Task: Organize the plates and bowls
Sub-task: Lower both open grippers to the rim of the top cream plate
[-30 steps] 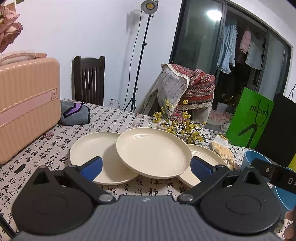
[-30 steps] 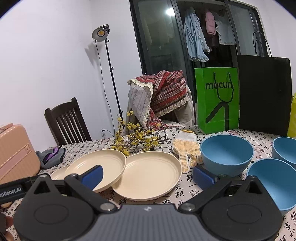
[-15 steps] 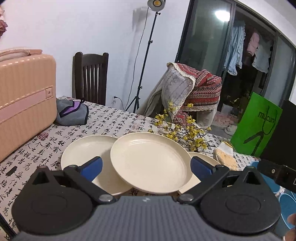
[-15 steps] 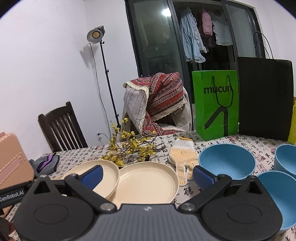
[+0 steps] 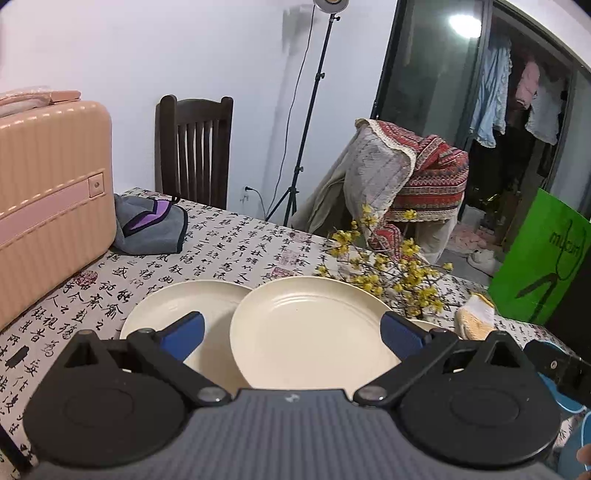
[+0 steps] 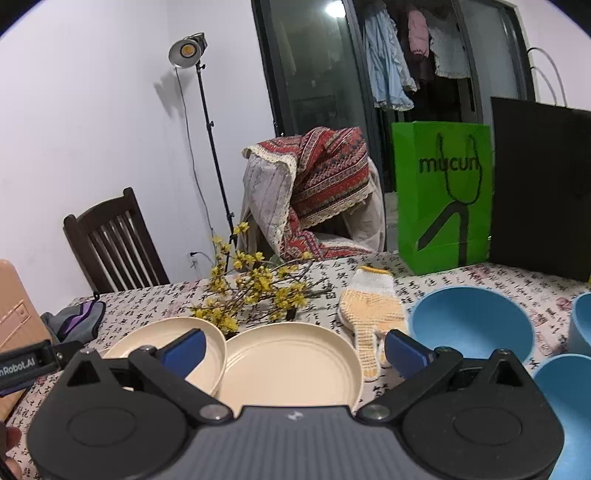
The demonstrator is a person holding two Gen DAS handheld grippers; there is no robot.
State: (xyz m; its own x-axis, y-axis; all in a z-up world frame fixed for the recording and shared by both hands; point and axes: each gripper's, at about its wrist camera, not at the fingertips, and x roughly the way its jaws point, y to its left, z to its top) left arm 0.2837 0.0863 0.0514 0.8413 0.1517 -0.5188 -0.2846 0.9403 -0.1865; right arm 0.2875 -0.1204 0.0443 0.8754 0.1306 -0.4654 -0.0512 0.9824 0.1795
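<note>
While both grippers, left gripper [image 5: 291,330] and right gripper [image 6: 295,349], gape empty, cream plates [image 5: 310,328] overlap unstacked, blue bowls [image 6: 471,323] at 3 o'clock loose; nothing sorted

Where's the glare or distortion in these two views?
Left wrist: ceiling light reflection flares in the glass door; fisheye bows the door frame; plates evenly lit and sharp. Right wrist: studio lamp glows without washing out; dark vignette in the corners; bowls sharp.

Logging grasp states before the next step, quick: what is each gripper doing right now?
Left gripper: open, holding nothing, above the middle cream plate.
Right gripper: open, holding nothing, above the right cream plate.
</note>
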